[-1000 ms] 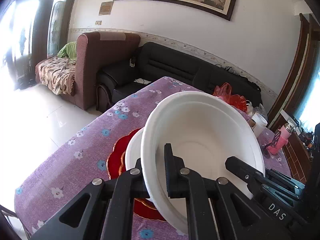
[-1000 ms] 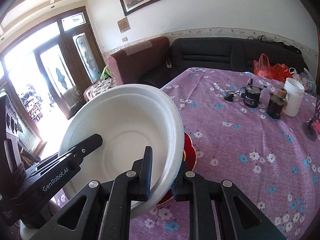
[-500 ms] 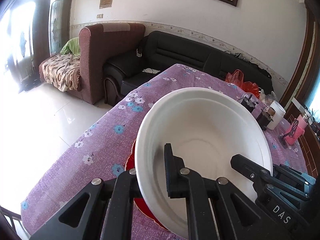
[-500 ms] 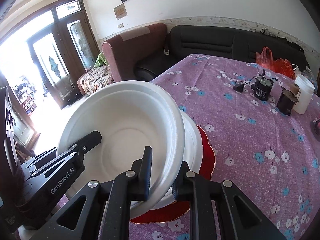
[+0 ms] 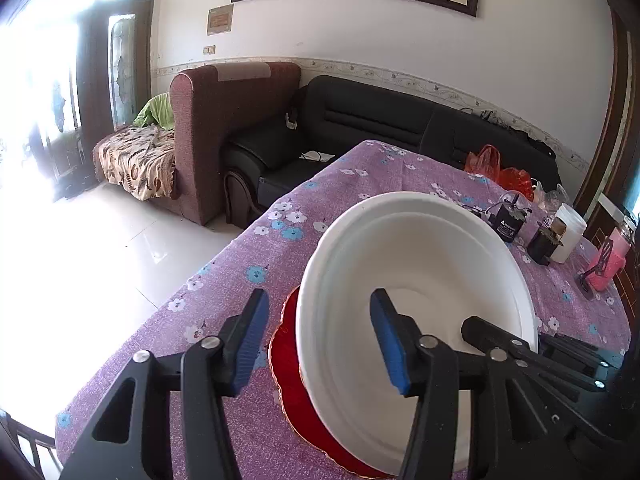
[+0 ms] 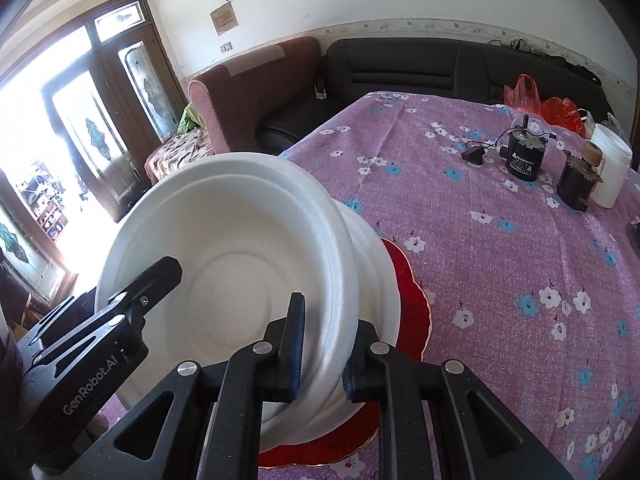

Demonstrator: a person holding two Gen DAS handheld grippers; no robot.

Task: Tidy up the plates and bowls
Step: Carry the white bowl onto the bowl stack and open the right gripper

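A large white bowl (image 5: 420, 280) rests on a white plate (image 6: 380, 280), which lies on a red plate (image 5: 288, 372) on the purple flowered tablecloth. My left gripper (image 5: 316, 340) is open, its jaws standing on either side of the bowl's left rim without touching. My right gripper (image 6: 320, 344) is shut on the bowl's right rim (image 6: 340, 280). In the right wrist view the bowl (image 6: 224, 260) sits tilted on the white plate and the red plate (image 6: 412, 300) shows beneath. Each gripper shows in the other's view.
At the table's far right stand a white jar (image 6: 610, 168), two dark small devices (image 6: 524, 156), a pink item (image 5: 604, 268) and a red plastic bag (image 6: 552, 108). A black sofa (image 5: 400, 120) and brown armchair (image 5: 224, 120) stand beyond the table. The table edge runs along the left (image 5: 180, 300).
The bowl has come down onto the white plate on the red plate. My left gripper has let go of the rim and opened. My right gripper still grips the rim.
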